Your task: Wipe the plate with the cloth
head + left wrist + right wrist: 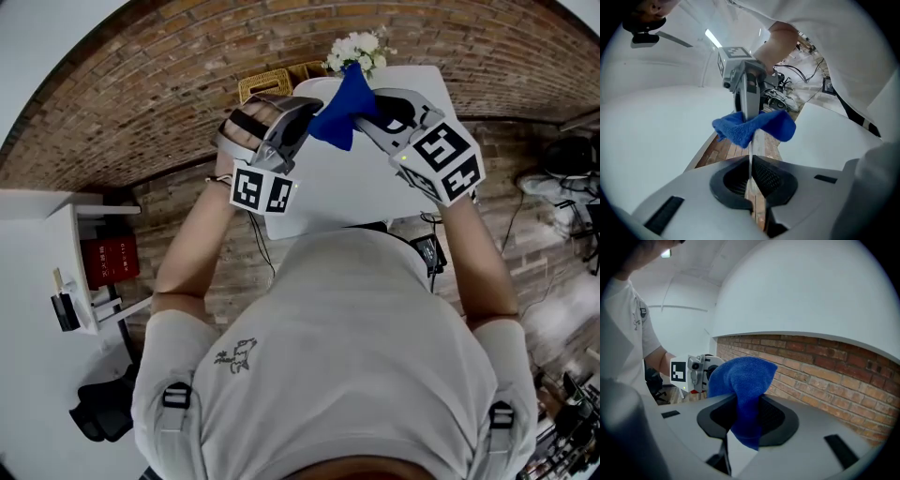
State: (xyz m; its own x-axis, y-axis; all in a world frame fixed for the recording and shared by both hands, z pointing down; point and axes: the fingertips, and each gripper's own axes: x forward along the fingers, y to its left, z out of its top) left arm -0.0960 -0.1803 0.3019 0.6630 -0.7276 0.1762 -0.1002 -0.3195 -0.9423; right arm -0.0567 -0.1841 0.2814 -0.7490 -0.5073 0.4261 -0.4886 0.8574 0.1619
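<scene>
My right gripper (370, 111) (745, 413) is shut on a blue cloth (342, 105) (743, 380), which bunches above its jaws and hangs down between them. My left gripper (286, 127) (752, 180) is shut on a thin pale plate (750, 152), which the left gripper view shows edge-on as a narrow line rising from the jaws. The cloth (754, 126) is draped over the plate's far rim. Both grippers face each other, held up over the white table (375, 187). In the head view the plate is hard to make out.
White flowers (356, 49) and a wicker basket (265, 82) stand at the table's far edge. A white shelf with red books (111, 261) stands at the left. Cables and gear (572, 187) lie on the brick floor at the right.
</scene>
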